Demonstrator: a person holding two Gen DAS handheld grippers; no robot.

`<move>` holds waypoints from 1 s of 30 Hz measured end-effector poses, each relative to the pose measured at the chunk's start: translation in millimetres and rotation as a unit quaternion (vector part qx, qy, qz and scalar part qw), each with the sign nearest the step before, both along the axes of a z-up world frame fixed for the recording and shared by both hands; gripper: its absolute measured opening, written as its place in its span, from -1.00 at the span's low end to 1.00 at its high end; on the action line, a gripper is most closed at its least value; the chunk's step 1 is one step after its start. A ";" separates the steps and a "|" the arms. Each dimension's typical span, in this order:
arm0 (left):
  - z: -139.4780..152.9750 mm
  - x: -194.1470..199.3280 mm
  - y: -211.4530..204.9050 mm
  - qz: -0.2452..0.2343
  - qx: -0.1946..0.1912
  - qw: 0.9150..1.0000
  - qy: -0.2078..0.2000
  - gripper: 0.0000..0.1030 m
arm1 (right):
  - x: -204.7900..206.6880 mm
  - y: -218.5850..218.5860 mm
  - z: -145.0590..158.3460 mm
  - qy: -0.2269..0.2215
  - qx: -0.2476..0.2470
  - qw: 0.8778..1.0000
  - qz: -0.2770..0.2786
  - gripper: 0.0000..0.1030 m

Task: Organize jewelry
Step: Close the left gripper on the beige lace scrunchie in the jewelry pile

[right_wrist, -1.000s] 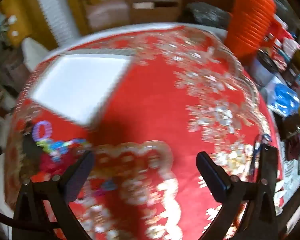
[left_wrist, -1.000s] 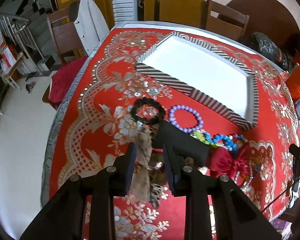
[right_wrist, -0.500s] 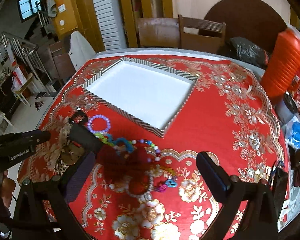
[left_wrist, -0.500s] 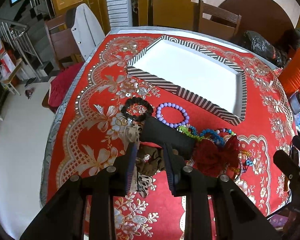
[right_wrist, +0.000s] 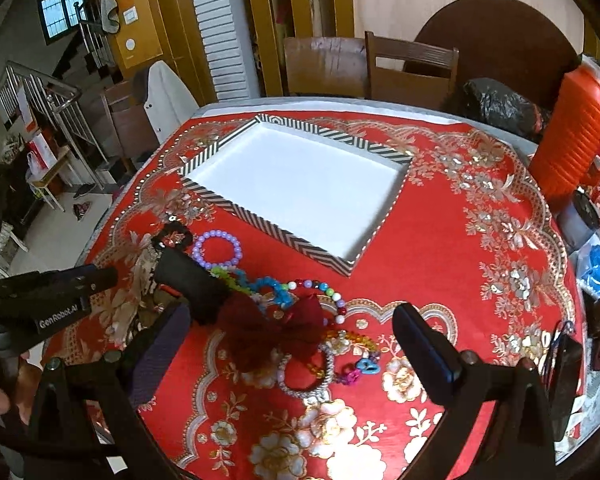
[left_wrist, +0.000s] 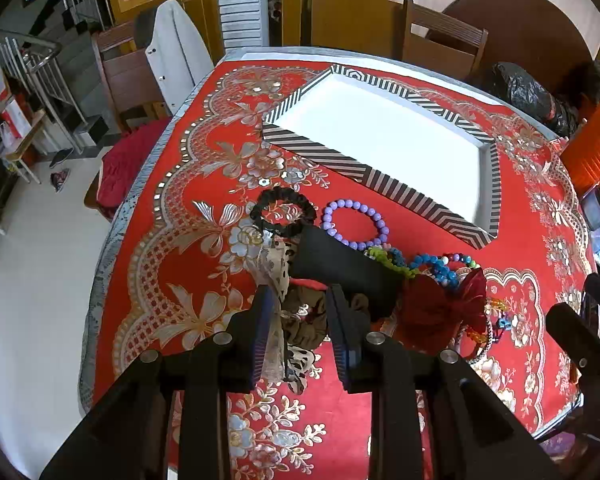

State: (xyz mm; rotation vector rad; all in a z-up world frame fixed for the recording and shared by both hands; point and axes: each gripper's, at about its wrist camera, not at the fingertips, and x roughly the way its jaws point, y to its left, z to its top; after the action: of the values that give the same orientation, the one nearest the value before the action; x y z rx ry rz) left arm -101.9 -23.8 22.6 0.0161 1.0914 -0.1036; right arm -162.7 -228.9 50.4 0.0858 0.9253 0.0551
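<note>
Only your left view shows the brown scrunchie between your left gripper fingers, seemingly clenched on it. Your right view shows your right gripper released, angled down over the red bow; the striped tray sits farther off.

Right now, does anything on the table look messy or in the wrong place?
Yes. The striped tray has nothing in it, while the jewelry sits jumbled beside it on the red tablecloth: the purple bead bracelet, colorful bead strands and dark red bow overlap in one tangled heap.
</note>
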 end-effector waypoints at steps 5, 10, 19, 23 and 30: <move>-0.5 0.8 0.2 -0.001 0.001 1.000 0.001 -0.72 | 2.5 5.7 -0.1 0.002 -0.005 1.000 0.005 0.99; -0.5 2.2 1.0 0.000 0.001 1.000 -0.001 -0.72 | 5.1 8.1 2.0 -0.002 0.002 1.000 0.010 0.99; 3.9 6.4 4.4 0.007 -0.003 1.000 -0.004 -0.72 | 9.2 15.9 4.2 -0.003 -0.024 0.999 0.020 0.99; 4.0 6.6 2.9 0.007 -0.004 1.000 -0.004 -0.72 | 8.5 16.8 3.9 -0.004 -0.033 0.999 0.024 0.99; 3.6 5.8 0.9 0.005 -0.001 1.000 -0.003 -0.72 | 8.4 12.1 2.3 -0.004 -0.015 1.000 0.018 0.99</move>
State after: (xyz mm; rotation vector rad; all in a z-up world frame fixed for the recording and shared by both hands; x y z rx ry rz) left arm -96.0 -22.9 26.2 0.0082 1.0860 -0.0951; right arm -154.4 -216.8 52.7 0.0405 0.9192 0.0738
